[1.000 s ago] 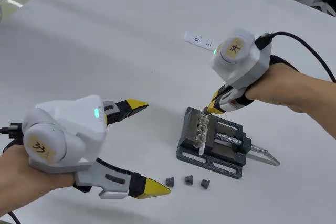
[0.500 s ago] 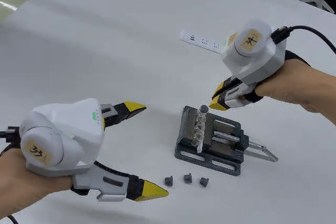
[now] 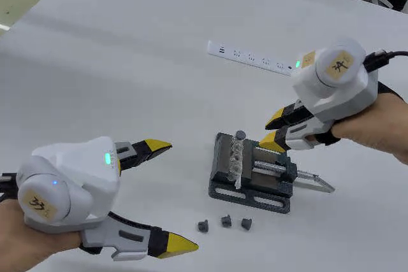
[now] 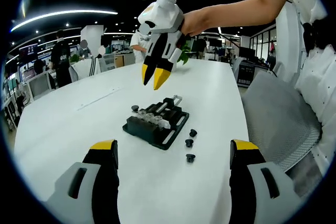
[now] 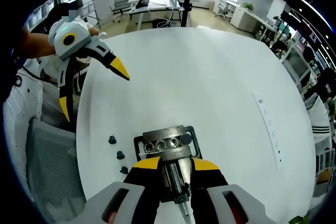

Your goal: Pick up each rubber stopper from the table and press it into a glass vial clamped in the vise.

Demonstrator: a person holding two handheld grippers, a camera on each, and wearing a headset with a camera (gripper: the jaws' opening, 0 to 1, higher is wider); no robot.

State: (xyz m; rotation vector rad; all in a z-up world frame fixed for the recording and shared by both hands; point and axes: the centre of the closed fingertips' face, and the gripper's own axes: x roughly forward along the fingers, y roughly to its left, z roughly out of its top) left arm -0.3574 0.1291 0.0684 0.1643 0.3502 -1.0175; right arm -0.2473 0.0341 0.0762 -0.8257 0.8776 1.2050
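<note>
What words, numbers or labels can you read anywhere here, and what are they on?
Round tan sticker on the left gripper: handwritten, perhaps "33", not certain.
Round tan sticker on the right gripper: one handwritten mark, unreadable.
Long white power strip: small marks, too small to read.

Head view: high above the table (image 3: 127,62), looking down, vise (image 3: 252,179) mid-frame. Left gripper view: low, level across the tabletop, vise near. Right gripper view: steeply down, close over it. All three share the vise.
</note>
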